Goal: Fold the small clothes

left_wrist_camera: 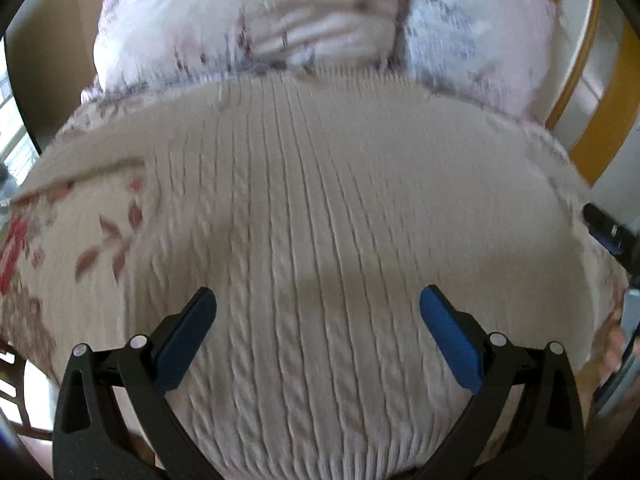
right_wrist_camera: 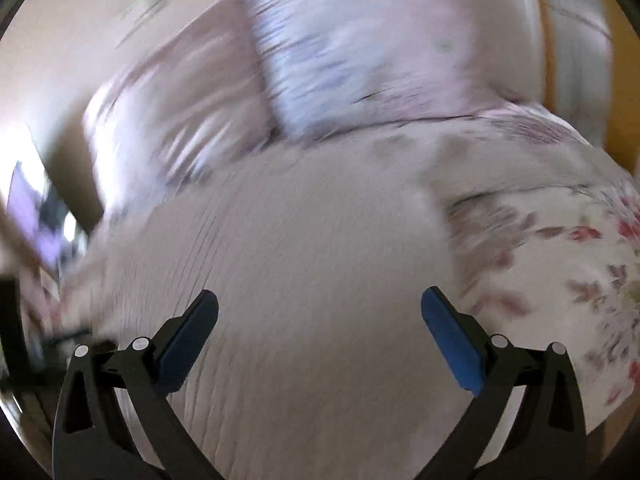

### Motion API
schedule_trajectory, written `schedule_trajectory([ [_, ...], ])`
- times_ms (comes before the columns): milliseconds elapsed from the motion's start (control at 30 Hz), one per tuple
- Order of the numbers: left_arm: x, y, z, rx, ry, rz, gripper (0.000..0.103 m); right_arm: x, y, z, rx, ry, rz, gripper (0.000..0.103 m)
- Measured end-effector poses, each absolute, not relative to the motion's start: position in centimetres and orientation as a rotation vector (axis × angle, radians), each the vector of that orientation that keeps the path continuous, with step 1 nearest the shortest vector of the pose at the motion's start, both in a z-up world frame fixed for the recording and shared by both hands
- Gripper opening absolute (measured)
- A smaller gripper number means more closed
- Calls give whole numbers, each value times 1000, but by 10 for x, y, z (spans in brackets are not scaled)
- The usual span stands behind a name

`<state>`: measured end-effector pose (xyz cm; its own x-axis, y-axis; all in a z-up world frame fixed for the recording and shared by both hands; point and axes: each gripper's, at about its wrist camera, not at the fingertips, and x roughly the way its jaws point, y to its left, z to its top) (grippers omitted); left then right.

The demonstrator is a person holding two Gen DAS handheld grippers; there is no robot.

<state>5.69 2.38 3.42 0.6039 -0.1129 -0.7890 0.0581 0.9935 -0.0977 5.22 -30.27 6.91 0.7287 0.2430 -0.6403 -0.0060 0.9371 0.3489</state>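
A cream cable-knit sweater (left_wrist_camera: 320, 208) lies spread flat on a floral bedspread (left_wrist_camera: 60, 240). My left gripper (left_wrist_camera: 318, 304) is open and empty, hovering just above the sweater's middle. In the right wrist view the same sweater (right_wrist_camera: 304, 248) fills the centre, blurred by motion. My right gripper (right_wrist_camera: 319, 306) is open and empty above the knit, with the sweater's right edge and the bedspread (right_wrist_camera: 560, 248) to its right. The right gripper's body shows at the right edge of the left wrist view (left_wrist_camera: 608, 232).
Pillows in pale floral cases (left_wrist_camera: 248, 20) lie beyond the sweater at the head of the bed; they also show in the right wrist view (right_wrist_camera: 360, 60). A wooden frame (left_wrist_camera: 600, 92) stands at the right. The bed's edge drops off at the lower left.
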Motion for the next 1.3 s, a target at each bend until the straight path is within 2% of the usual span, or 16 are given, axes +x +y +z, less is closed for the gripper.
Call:
schedule_trajectory([
  [67,68,23,45,-47,876,-113,101,73,-342,77,435,730,89,90],
  [133,83,18,55,0,840,-147,101,95,-377,74,492,743,4,70],
  [200,97,12,62,64,818,-145,101,111,-404,68,543,765,-62,63],
  [400,136,-2,67,180,823,-112,101,140,-476,28,833,843,-211,62],
  [567,161,0,61,132,855,-148,101,157,-502,2,942,881,-292,57],
  [667,171,1,54,98,879,-168,101,158,-516,-4,1000,840,-293,50],
  [733,177,2,51,69,892,-188,101,158,-525,-6,1021,822,-326,41],
  [800,182,5,49,28,897,-212,101,155,-532,-8,1049,799,-344,35],
  [1133,197,17,41,-27,871,-217,101,155,-536,-10,943,768,-416,12],
  [1300,203,29,36,-93,889,-249,101,163,-521,15,785,710,-398,10],
])
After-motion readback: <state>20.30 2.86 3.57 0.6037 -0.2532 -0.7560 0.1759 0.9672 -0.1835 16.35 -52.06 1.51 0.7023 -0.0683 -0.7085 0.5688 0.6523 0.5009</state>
